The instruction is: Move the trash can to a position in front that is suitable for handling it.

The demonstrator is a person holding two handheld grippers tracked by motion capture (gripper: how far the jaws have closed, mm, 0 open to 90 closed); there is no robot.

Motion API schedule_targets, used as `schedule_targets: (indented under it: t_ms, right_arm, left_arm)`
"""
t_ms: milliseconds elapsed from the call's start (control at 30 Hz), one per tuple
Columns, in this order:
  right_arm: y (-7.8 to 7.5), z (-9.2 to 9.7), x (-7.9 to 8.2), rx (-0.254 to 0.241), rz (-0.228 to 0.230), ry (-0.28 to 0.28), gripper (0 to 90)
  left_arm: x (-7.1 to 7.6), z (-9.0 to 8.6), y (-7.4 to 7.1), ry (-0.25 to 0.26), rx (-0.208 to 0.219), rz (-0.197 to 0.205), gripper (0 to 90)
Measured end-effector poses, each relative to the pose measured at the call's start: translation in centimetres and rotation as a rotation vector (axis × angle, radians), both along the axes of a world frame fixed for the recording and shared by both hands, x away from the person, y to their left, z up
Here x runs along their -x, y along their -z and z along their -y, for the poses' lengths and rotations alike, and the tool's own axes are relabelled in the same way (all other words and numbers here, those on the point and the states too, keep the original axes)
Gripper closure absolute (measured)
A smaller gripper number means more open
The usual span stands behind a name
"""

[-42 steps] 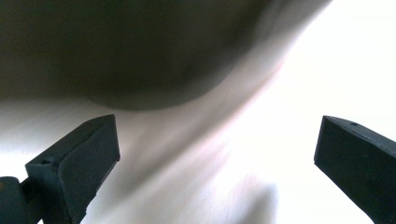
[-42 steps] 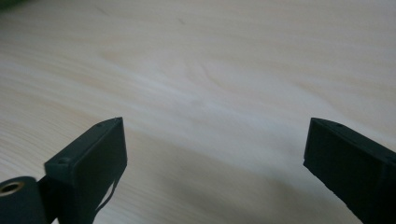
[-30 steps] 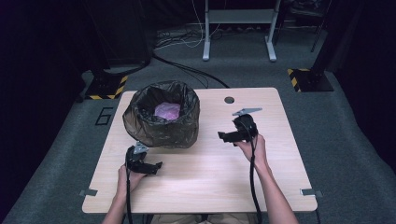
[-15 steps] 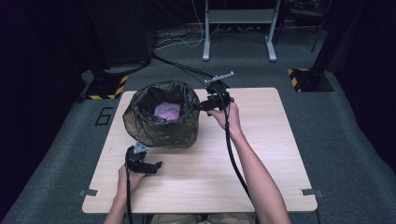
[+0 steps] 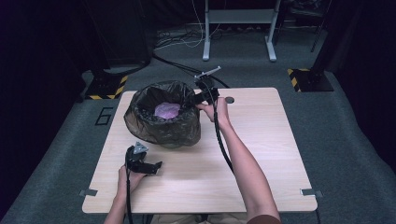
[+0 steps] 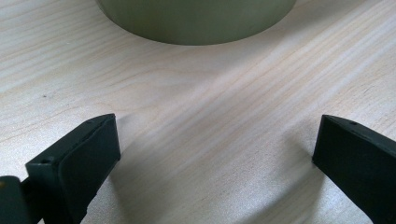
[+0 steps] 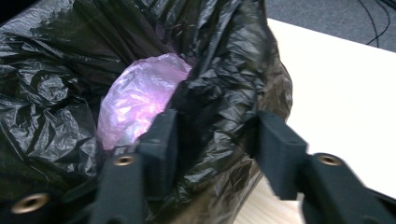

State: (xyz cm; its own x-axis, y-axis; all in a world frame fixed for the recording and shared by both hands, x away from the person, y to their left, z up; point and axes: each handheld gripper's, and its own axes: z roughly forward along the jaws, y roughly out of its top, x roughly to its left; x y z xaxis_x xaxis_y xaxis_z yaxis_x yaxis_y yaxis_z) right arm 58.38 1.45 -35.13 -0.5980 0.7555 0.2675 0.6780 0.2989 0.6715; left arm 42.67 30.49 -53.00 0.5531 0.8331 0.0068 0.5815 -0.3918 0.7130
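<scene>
At the far left part of the table (image 5: 261, 140) stands a bin (image 5: 163, 126) lined with a black bag (image 7: 219, 98), and a pink bag (image 7: 135, 98) lies inside it. The right gripper (image 7: 212, 140) is at the bin's rim on the person's right side; its jaws stand apart on both sides of a fold of the black bag and are not yet closed on it, probably to take the edge and lift or gather the liner. The left gripper (image 6: 215, 154) rests low over the wood near the bin's base, wide open and empty, probably waiting for its turn.
</scene>
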Motion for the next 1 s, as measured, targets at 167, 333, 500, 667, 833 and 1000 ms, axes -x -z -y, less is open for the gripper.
schedule_targets:
  t_ms: [167, 333, 500, 667, 833, 1000]
  right_arm:
    - [0.0, -1.2, 0.2, 0.084, 0.015, 0.031, 61.2]
    - [0.0, -1.0, 0.4, 0.118, 0.033, 0.062, 66.7]
    - [0.1, -0.1, 0.8, 0.126, 0.049, 0.079, 68.0]
    - [0.1, 1.4, 1.1, 0.117, 0.048, 0.091, 68.3]
    - [0.1, 2.6, 1.4, 0.117, 0.048, 0.098, 68.4]
    - [0.1, 4.2, 1.8, 0.112, 0.043, 0.105, 68.3]
  left_arm:
    - [0.0, 0.0, 0.0, 0.004, 0.001, 0.001, 0.3]
    - [0.1, 0.0, 0.0, -0.002, 0.001, -0.002, 0.3]
    - [0.1, 0.0, 0.0, 0.002, 0.001, 0.002, 0.3]
    - [0.1, 0.0, 0.0, 0.003, -0.001, 0.001, 0.3]
    - [0.1, 0.0, 0.0, 0.003, 0.0, 0.0, 0.3]
    - [0.1, 0.1, 0.0, -0.002, 0.006, -0.004, 0.3]
